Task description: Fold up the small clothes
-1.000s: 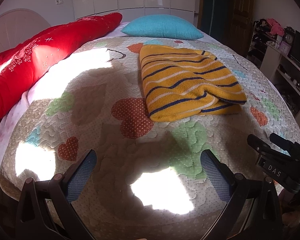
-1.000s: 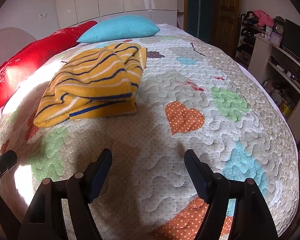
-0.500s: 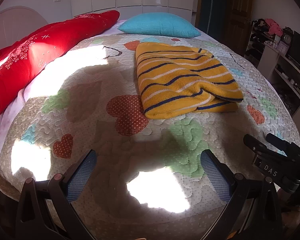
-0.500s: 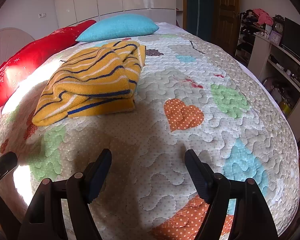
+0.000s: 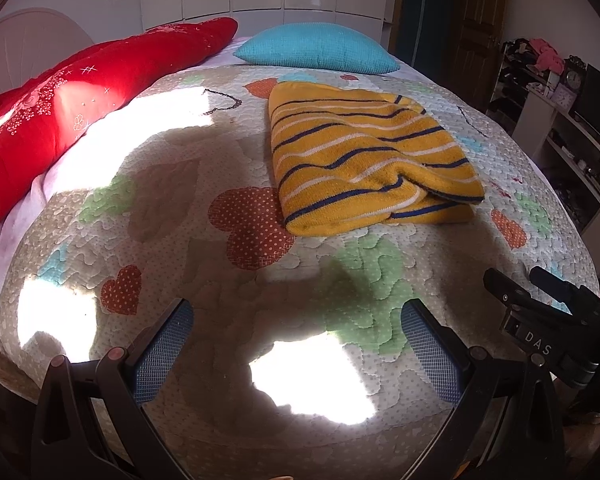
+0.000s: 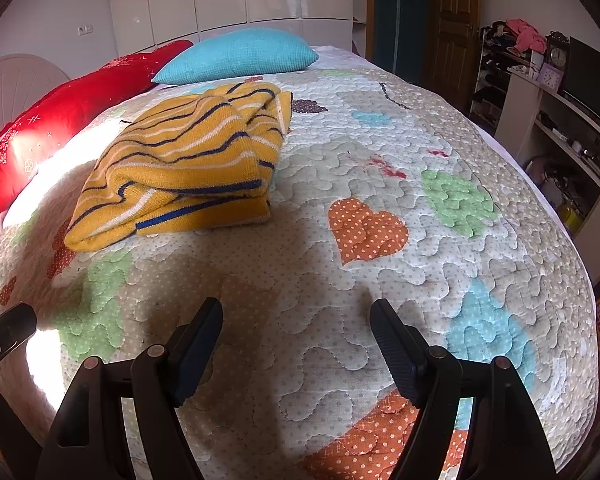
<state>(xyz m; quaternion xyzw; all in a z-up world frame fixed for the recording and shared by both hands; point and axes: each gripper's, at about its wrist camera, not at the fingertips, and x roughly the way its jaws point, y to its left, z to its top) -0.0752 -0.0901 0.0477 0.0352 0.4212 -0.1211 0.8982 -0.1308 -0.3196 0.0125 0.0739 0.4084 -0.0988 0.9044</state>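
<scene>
A yellow knit garment (image 5: 364,164) with navy and white stripes lies folded on the quilted bed cover (image 5: 220,184); in the right wrist view the garment (image 6: 188,168) sits at upper left. My left gripper (image 5: 296,320) hangs open over the near end of the bed, well short of the garment, with nothing between its blue pads. My right gripper (image 6: 296,316) is open too, empty, to the right of and nearer than the garment. The right gripper's black body (image 5: 548,328) shows at the right edge of the left wrist view.
A long red bolster (image 5: 80,100) lies along the left side and a turquoise pillow (image 5: 316,48) at the head. White shelves (image 6: 560,128) with clutter and a wooden door (image 6: 452,24) stand to the right. Sun patches fall on the quilt's near end.
Both views sit very slightly further back from the garment than a second ago; the garment and both open grippers are otherwise unchanged.
</scene>
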